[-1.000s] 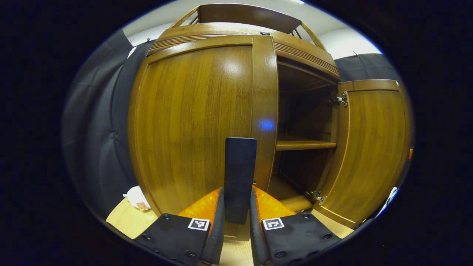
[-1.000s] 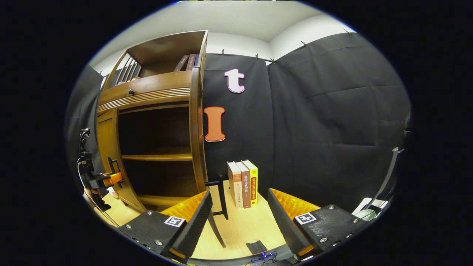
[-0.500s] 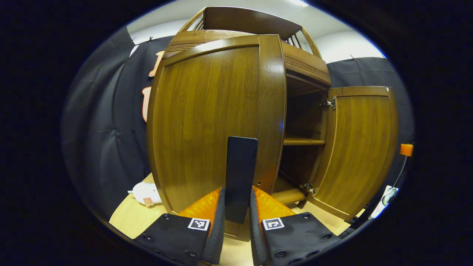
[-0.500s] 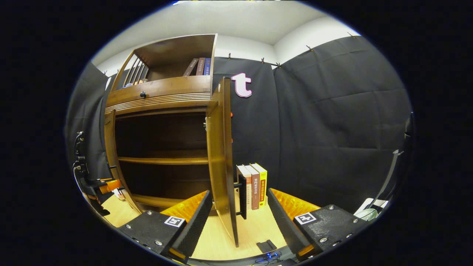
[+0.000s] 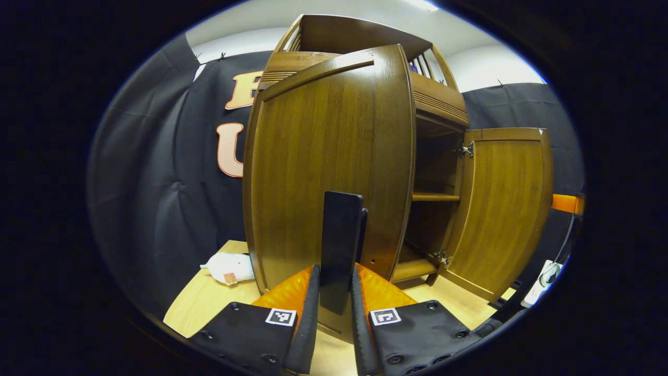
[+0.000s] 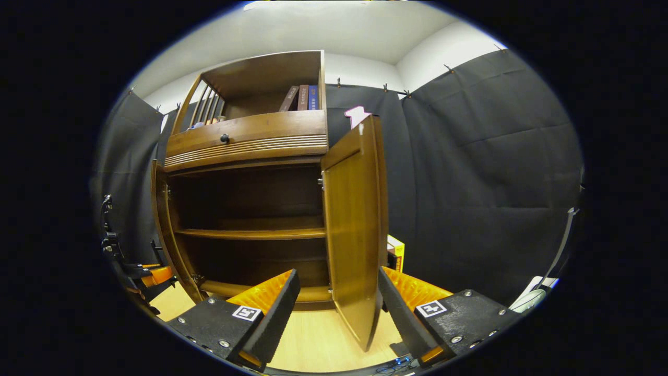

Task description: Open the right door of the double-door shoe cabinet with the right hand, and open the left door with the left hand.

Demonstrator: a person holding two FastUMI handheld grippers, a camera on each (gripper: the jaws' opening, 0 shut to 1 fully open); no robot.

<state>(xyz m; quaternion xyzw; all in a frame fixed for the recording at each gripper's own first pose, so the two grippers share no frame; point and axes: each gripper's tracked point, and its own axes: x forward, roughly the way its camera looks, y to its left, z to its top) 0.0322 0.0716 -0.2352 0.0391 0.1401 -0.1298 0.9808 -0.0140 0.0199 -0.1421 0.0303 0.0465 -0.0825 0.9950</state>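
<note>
Left gripper view: the left gripper (image 5: 334,292) is seen with its jaws pressed together on the dark handle (image 5: 340,240) of the left door (image 5: 323,172), which is swung partly out from the shoe cabinet (image 5: 433,104). The right door (image 5: 503,209) is seen standing wide open, hinged at the cabinet's far side, with a shelf (image 5: 436,197) exposed between the two doors. A small white soft toy (image 5: 228,267) lies on the wooden floor near the left door's lower hinge-side corner.

In the right gripper view the right gripper (image 6: 336,308) is held with jaws apart and nothing between them; the free edge of the right door (image 6: 355,224) stands just ahead of the gap, whether touching cannot be told. The left gripper (image 6: 151,274) is visible at the cabinet's left side.

Step in hand, as judged: the left door is being opened; the right door appears done.

For a clean swing, the clamp on the handle should be kept firm and the pull carried along the door's arc about its hinges, not straight back, so the handle is not twisted out of the jaws. The soft toy should be watched as the door approaches it.
</note>
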